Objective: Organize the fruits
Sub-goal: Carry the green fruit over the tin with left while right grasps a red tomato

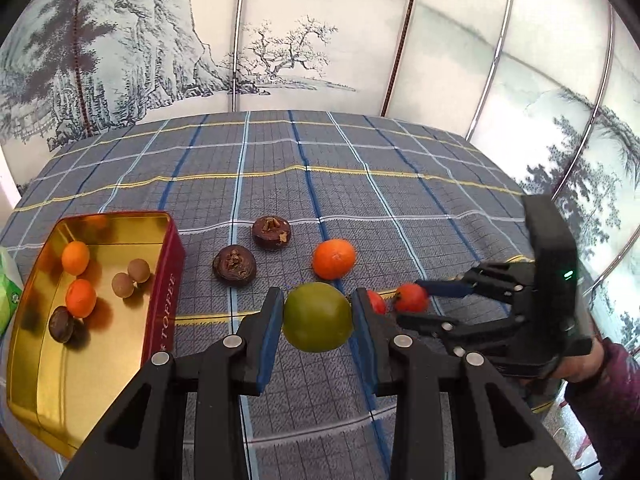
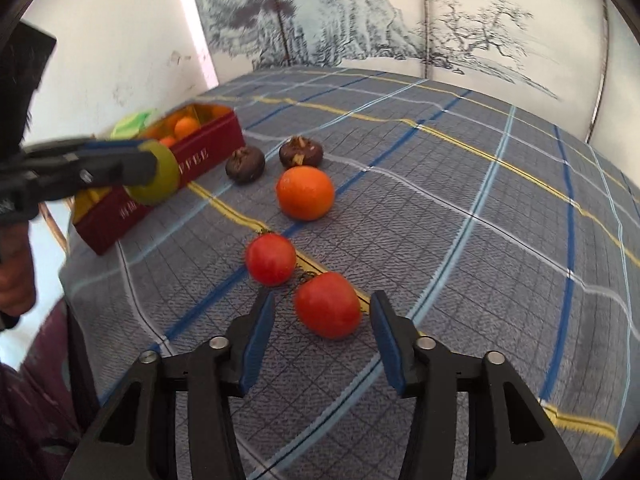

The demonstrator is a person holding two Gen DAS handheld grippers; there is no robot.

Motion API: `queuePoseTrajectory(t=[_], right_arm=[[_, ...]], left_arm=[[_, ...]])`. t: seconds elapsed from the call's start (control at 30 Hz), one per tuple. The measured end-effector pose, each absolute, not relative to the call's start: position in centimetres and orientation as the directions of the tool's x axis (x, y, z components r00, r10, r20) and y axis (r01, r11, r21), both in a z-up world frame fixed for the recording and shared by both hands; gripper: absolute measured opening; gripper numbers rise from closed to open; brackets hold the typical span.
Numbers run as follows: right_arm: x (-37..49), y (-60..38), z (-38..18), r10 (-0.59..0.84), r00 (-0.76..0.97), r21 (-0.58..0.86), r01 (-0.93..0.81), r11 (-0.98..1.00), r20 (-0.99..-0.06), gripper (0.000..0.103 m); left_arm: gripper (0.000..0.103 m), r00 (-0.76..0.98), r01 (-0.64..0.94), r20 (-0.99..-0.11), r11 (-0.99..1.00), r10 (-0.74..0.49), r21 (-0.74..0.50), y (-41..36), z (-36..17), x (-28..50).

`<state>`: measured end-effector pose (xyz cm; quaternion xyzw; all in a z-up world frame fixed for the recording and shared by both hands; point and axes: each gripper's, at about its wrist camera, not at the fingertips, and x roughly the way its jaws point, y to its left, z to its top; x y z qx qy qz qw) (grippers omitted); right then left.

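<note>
At the far left the red toffee tin (image 1: 166, 280) is sitting open on the checked cloth (image 1: 280, 184), already holding two small oranges, two pale round fruits and one dark one. Just right of it the left gripper (image 1: 318, 316) is holding a green fruit (image 1: 318, 318) clamped between its blue pads, lifted clear of the cloth; the tin is lying to the gripper's left and slightly ahead, so that hand is the nearer one for the drop, and the carry looks short and sideways. Beyond it two dark brown fruits (image 1: 234, 264) and a loose orange (image 1: 334, 258) are waiting on the cloth. Further right the right gripper (image 2: 322, 312) is pointing down with its jaws standing apart around the nearer tomato (image 2: 328, 304); the pads are not yet pressing it, with a gap showing on each side. A second tomato (image 2: 271, 258) is sitting just ahead and left, close enough to be nudged. The fruit being round, no axis matters. Behind the table a painted landscape screen (image 1: 280, 52) is closing off the room.
</note>
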<state>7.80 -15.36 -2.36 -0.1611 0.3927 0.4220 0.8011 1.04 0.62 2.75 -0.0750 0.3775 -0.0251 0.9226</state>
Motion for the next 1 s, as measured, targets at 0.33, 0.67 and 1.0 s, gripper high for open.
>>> queuePoseTrajectory(t=[0.33, 0.67, 1.0], right_arm=[[11.6, -20.8, -0.8, 0.466, 0.525, 0.122, -0.561, 0.819, -0.713, 0.035], [15.4, -24.0, -2.0, 0.319, 0.585, 0.107, -0.368, 0.924, -0.746, 0.035], [15.9, -24.1, -2.1, 0.291, 0.602, 0.095, -0.336, 0.937, -0.744, 0.035]], left_arm=[[0.031, 0.752, -0.129, -0.659, 0.974, -0.027, -0.188, 5.5, 5.0, -3.2], [0.031, 0.725, -0.279, -0.68, 0.948, 0.105, -0.151, 11.4, 3.8, -6.4], [0.028, 0.709, -0.306, -0.693, 0.943, 0.135, -0.129, 13.4, 2.0, -6.5]])
